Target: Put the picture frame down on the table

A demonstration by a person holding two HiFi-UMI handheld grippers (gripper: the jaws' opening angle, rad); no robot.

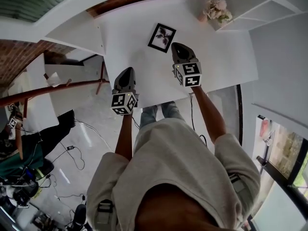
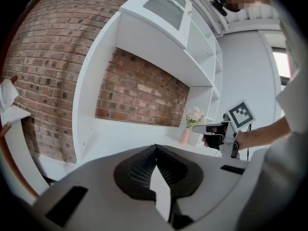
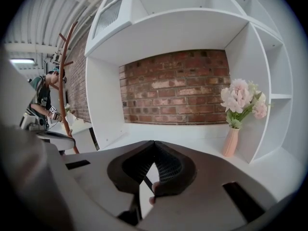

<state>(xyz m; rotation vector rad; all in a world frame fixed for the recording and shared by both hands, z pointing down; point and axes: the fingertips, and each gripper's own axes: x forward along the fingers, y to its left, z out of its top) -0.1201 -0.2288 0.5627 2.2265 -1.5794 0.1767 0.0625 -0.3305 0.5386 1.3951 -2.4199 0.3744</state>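
Observation:
The black picture frame (image 1: pixel 161 37) lies flat on the white table (image 1: pixel 221 57), with a dark flower print facing up. My right gripper (image 1: pixel 177 46) hovers just to the right of the frame's near corner, shut and holding nothing. My left gripper (image 1: pixel 126 72) hangs over the table's near left edge, well short of the frame, also shut and empty. In the left gripper view the jaws (image 2: pixel 155 146) meet at their tips, and the right gripper (image 2: pixel 215 129) shows ahead at the right. The right gripper view shows its jaws (image 3: pixel 154 142) closed tip to tip.
A pink vase of pale flowers (image 1: pixel 216 8) stands at the table's far right corner, against white shelving (image 1: pixel 260 4). A brick wall (image 3: pixel 173 90) backs the table. A person (image 3: pixel 41 100) stands off to the left beside a reddish wooden stand (image 1: pixel 48 88). Cables lie on the floor (image 1: pixel 77 153).

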